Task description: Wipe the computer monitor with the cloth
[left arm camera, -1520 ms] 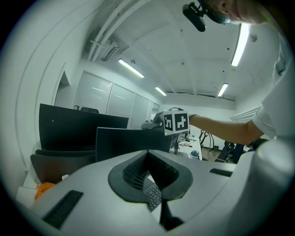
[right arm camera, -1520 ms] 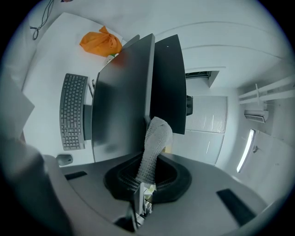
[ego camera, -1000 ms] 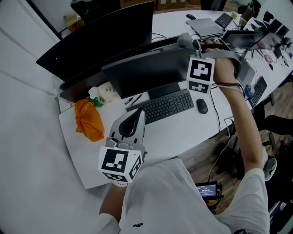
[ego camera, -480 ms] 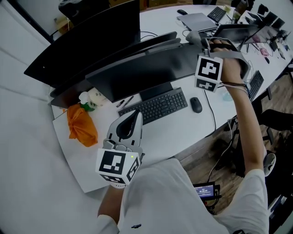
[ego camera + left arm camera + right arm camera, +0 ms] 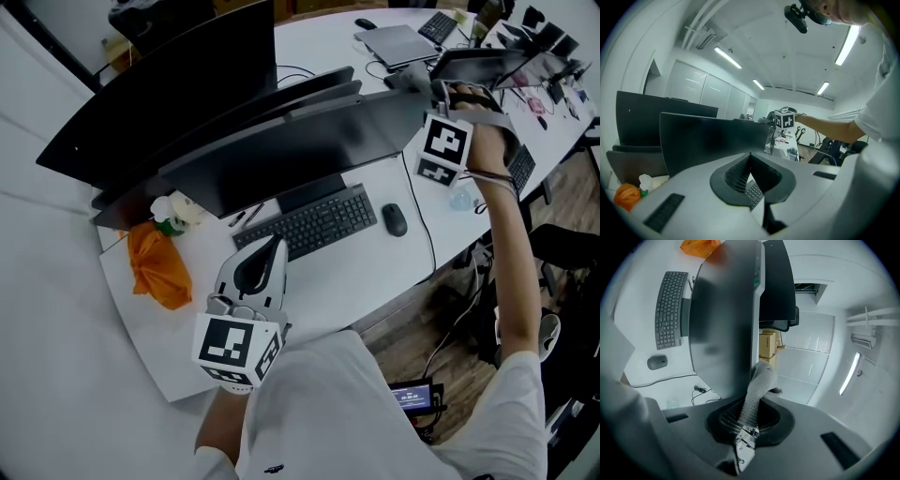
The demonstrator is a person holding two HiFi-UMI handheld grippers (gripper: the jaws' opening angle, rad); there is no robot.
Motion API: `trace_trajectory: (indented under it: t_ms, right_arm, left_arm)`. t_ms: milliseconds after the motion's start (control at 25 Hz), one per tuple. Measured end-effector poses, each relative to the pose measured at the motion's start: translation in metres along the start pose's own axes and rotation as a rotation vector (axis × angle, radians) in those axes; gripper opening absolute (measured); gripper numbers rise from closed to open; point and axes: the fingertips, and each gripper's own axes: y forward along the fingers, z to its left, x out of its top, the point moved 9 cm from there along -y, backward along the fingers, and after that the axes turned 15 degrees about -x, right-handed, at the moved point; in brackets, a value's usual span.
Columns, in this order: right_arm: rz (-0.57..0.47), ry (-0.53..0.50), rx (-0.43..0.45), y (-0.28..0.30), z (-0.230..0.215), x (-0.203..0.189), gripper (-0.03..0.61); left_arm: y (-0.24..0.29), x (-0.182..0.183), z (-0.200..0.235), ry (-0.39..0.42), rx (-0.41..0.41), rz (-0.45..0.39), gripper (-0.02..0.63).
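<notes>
The dark monitor [image 5: 300,141] stands behind the keyboard [image 5: 309,225]. My right gripper [image 5: 422,86] is up at the monitor's right end, shut on a grey mesh cloth [image 5: 405,79]. In the right gripper view the cloth [image 5: 758,385] rises from the shut right gripper [image 5: 749,404] and lies against the monitor's side edge [image 5: 752,324]; the dark screen [image 5: 722,315] stretches away to the left. My left gripper [image 5: 272,244] hovers low over the desk's front, before the keyboard. The left gripper [image 5: 751,157] is shut on nothing and faces the monitor [image 5: 712,140].
A mouse [image 5: 395,219] lies right of the keyboard, with a cable running to the desk edge. An orange cloth [image 5: 155,267] and a small bottle [image 5: 173,214] sit at the left. A second monitor [image 5: 169,89] stands behind. Laptops and another keyboard [image 5: 441,26] fill the far right.
My right gripper has slid to the right with the cloth, from the monitor's upper right part to its right end. The left gripper has stayed where it was.
</notes>
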Motion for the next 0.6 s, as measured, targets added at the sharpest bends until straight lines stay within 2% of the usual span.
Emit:
trace_trajectory:
  t_ms: [160, 400, 480, 600]
  right_arm:
    - [0.021, 0.017, 0.004, 0.007, 0.004, -0.015, 0.028]
    - [0.066, 0.158, 0.013, 0.023, 0.011, -0.05, 0.028]
    - [0.064, 0.243, 0.024, 0.028, 0.013, -0.058, 0.028]
    - [0.028, 0.439, 0.067, 0.034, 0.014, -0.069, 0.029]
  left_arm:
    - [0.002, -0.003, 0.002, -0.005, -0.006, 0.013, 0.02]
    - [0.006, -0.007, 0.004, -0.014, -0.012, 0.034, 0.019]
    - [0.008, -0.007, 0.004, -0.014, -0.016, 0.042, 0.019]
    - [0.011, -0.006, 0.005, -0.013, -0.021, 0.052, 0.02]
